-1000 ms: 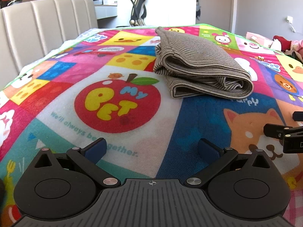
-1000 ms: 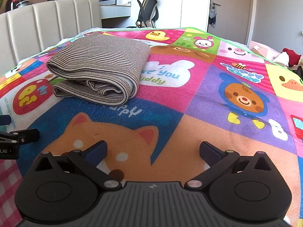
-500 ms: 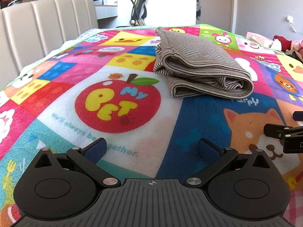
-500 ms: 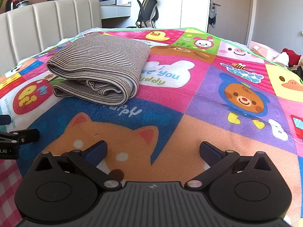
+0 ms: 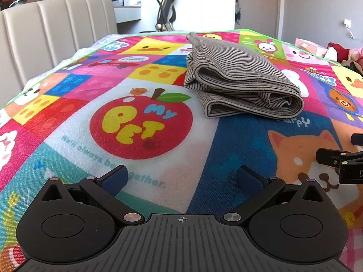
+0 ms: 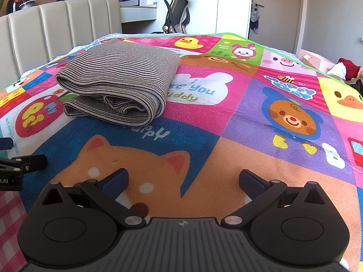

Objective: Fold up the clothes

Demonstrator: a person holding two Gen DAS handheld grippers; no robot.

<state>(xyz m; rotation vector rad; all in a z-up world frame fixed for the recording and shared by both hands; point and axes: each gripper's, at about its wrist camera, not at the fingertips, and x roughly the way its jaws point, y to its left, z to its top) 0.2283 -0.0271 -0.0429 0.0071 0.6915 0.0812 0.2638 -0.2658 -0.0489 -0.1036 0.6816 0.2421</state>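
**Both tongs spread wide and empty, folded garment ahead**

Your left gripper [image 5: 182, 178] and right gripper [image 6: 183, 179] both hover low with fingers spread wide, nothing between them. Beneath both lies the bright cartoon-printed quilted play mat [image 6: 261, 158], reaching well ahead of your tongs. On it, ahead and right of the left gripper, ahead and left of the right one, and well clear of both, sits the grey-and-black striped knit garment [image 5: 238, 79], already folded into a thick flat bundle of several layers.

Expect it to be light, soft and floppy, with a stretchy knit that sags if you lift one corner alone. The rounded fold on the bundle's right edge probably gives the firmest bite; the loose layered edges facing you are likely to peel apart. Pinch through all layers, one gripper at each end.
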